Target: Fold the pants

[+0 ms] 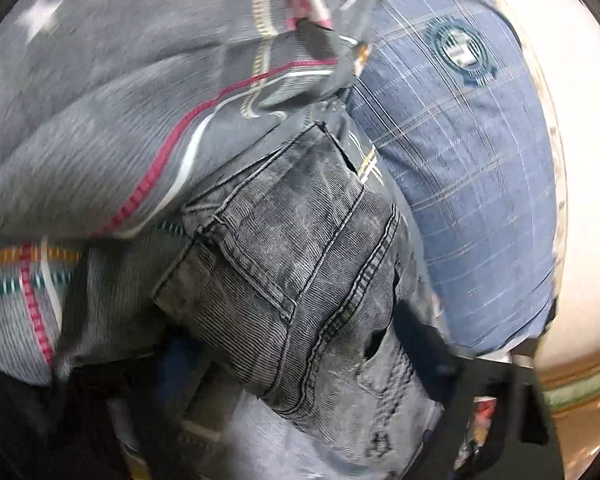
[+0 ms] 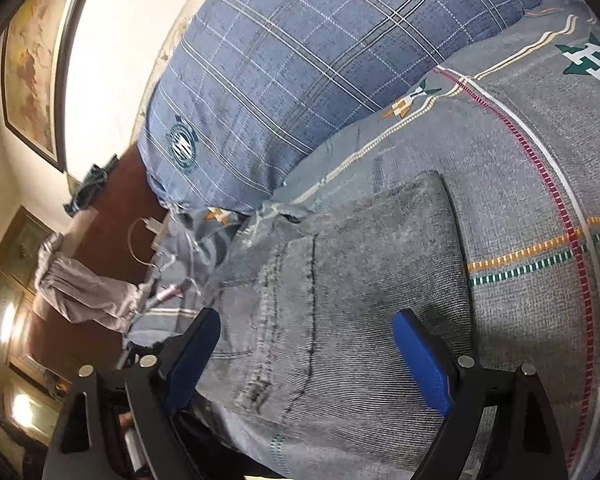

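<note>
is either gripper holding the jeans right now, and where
The right gripper is open over the jeans, holding nothing. The left gripper's fingers are hidden behind the jeans, so its hold cannot be told.

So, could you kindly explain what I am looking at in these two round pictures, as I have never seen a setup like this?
There is no robot here. A person holds a two-finger tool in each hand, and each tool carries a wide-angle camera looking along its fingers, which is why the pictures are round and bent.

The right wrist view shows the right tool, its blue-padded fingers wide open above grey jeans. The jeans lie on a grey bedcover with coloured stripes, beside a blue checked pillow.

The left wrist view is blurred and very close to the same jeans, pocket and seams showing. The left tool's fingers are mostly hidden behind the cloth, so I cannot tell whether it grips them.
</note>
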`<action>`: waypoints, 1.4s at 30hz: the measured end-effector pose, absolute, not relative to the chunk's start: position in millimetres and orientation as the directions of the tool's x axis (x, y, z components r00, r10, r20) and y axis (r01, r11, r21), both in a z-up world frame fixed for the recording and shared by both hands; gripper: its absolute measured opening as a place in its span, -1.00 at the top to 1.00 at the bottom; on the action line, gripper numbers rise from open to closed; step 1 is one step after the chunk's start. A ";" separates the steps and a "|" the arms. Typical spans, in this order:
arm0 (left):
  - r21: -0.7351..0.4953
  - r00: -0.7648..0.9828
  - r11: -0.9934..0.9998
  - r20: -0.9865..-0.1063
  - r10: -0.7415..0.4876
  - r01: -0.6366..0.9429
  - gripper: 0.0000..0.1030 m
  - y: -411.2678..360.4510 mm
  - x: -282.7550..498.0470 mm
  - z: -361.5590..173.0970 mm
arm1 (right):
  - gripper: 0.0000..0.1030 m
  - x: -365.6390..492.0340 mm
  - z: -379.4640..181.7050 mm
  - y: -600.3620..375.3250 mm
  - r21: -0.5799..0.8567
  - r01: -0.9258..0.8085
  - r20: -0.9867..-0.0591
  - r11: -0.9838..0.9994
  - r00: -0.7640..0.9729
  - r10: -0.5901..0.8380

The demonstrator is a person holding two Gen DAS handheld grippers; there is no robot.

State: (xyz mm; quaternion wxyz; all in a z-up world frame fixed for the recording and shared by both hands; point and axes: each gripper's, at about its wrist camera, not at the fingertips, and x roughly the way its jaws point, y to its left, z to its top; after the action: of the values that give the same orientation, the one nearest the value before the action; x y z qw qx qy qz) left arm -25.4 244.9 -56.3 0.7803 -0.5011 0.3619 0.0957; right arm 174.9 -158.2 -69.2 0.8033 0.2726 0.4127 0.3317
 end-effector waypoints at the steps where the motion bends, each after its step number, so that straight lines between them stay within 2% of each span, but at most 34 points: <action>1: -0.690 0.706 0.503 -0.679 -0.201 -0.521 -0.28 243.7 -21.7 -56.6 | -0.75 175.8 -71.8 -156.2 0.704 -0.302 -0.496 0.643 0.438 0.750; 3: -0.641 0.678 0.548 -0.715 -0.170 -0.538 -0.08 241.1 -21.7 -57.5 | -0.75 177.2 -76.1 -154.0 0.696 -0.289 -0.515 0.657 0.437 0.738; 4: -0.610 0.663 0.575 -0.734 -0.151 -0.545 0.13 239.6 -20.7 -57.7 | -0.75 177.3 -76.4 -153.4 0.692 -0.286 -0.519 0.662 0.440 0.733; 7: -0.541 0.633 0.640 -0.767 -0.108 -0.546 0.27 236.5 -22.2 -58.9 | -0.75 172.1 -69.1 -149.4 0.666 -0.293 -0.529 0.686 0.463 0.711; 14: -0.449 0.618 0.728 -0.785 -0.044 -0.518 0.32 225.3 -16.1 -53.2 | -0.75 148.4 -43.6 -92.8 0.576 -0.392 -0.583 0.718 0.419 0.696; 21: -0.447 0.625 0.745 -0.779 -0.052 -0.495 0.35 224.8 -14.9 -54.0 | -0.75 158.0 -21.8 10.9 0.473 -0.505 -0.664 0.721 0.334 0.669; 26: -0.450 0.631 0.752 -0.774 -0.058 -0.483 0.35 225.1 -20.3 -53.7 | -0.75 173.0 -36.9 68.6 0.436 -0.523 -0.720 0.732 0.285 0.633; 28: -0.450 0.632 0.753 -0.773 -0.059 -0.480 0.35 224.6 -21.8 -53.8 | -0.75 184.7 -63.9 89.4 0.395 -0.500 -0.800 0.771 0.225 0.556; 30: -0.448 0.632 0.756 -0.773 -0.059 -0.477 0.35 223.8 -22.8 -53.8 | -0.87 184.5 -70.8 99.5 0.360 -0.521 -0.808 0.774 0.241 0.538; 32: -0.448 0.632 0.758 -0.772 -0.062 -0.474 0.35 224.0 -22.4 -54.1 | -0.88 183.5 -68.4 107.5 0.324 -0.509 -0.844 0.797 0.226 0.487; 35: -0.450 0.632 0.758 -0.773 -0.065 -0.472 0.35 224.3 -21.9 -54.3 | -0.87 182.4 -54.6 107.2 0.413 -0.502 -0.804 0.760 0.191 0.563; 38: -0.454 0.632 0.756 -0.772 -0.069 -0.472 0.35 224.4 -21.8 -54.2 | -0.87 189.4 -44.8 106.8 0.422 -0.492 -0.781 0.761 0.230 0.581; 41: -0.456 0.632 0.756 -0.772 -0.073 -0.470 0.35 224.2 -22.0 -53.9 | -0.90 214.3 -83.5 107.2 0.478 -0.404 -0.814 0.780 0.129 0.566; 42: -0.458 0.632 0.755 -0.771 -0.075 -0.469 0.35 224.3 -22.0 -53.9 | -0.96 215.1 -81.7 104.3 0.503 -0.404 -0.787 0.764 0.152 0.598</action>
State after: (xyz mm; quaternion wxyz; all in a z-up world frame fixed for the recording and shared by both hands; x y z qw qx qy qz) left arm -22.0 224.3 -53.9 0.8412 -0.3294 0.4124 0.1172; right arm 215.1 104.3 -81.7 0.7538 0.0866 0.5602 0.3322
